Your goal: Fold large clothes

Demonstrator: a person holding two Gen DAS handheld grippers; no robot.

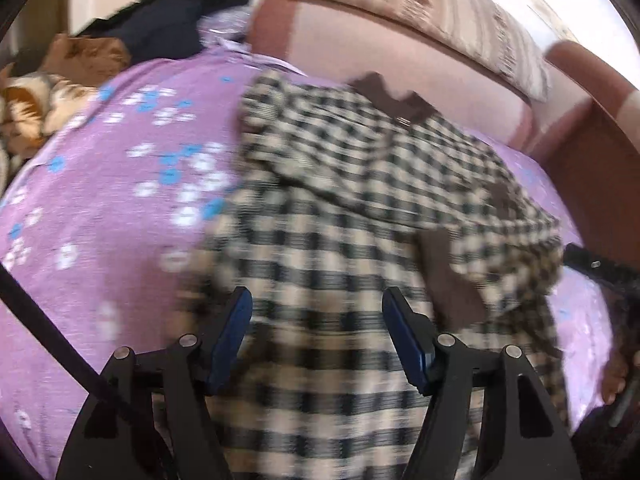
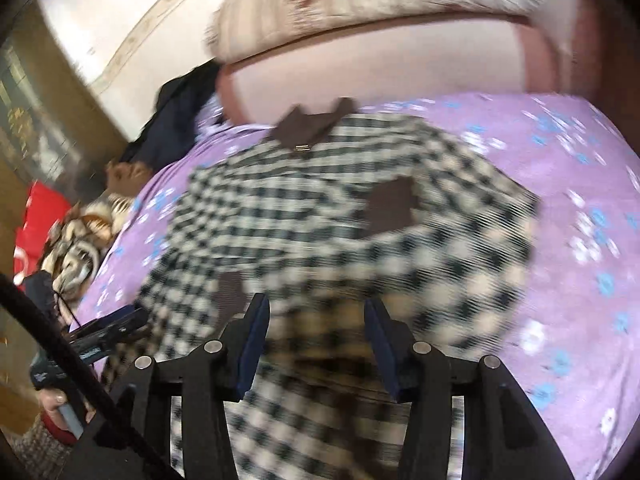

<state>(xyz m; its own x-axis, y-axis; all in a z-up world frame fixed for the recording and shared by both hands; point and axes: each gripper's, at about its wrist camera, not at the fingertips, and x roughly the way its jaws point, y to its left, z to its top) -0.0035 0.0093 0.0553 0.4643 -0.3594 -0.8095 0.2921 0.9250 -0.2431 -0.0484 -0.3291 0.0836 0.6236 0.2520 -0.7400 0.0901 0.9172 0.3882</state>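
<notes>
A large beige-and-black checked shirt (image 1: 340, 184) (image 2: 320, 200) with a brown collar (image 1: 396, 98) (image 2: 312, 124) and brown pocket patches lies rumpled on a purple flowered bed sheet (image 1: 120, 184) (image 2: 560, 200). My left gripper (image 1: 316, 296) hangs open over the shirt's lower left part, and its blue pads (image 1: 232, 340) press on nothing. My right gripper (image 2: 316, 302) is open above the shirt's lower middle, with cloth below its jaws but not pinched. Both views are blurred. The left gripper (image 2: 108, 328) also shows at the shirt's left edge in the right wrist view.
A padded pink headboard (image 1: 400, 48) (image 2: 380, 68) with a striped pillow (image 1: 460, 12) on top bounds the far side. Dark clothes (image 1: 172, 20) and a brown patterned blanket (image 1: 32, 108) lie at the bed's far left. A red item (image 2: 36, 216) sits beside the bed.
</notes>
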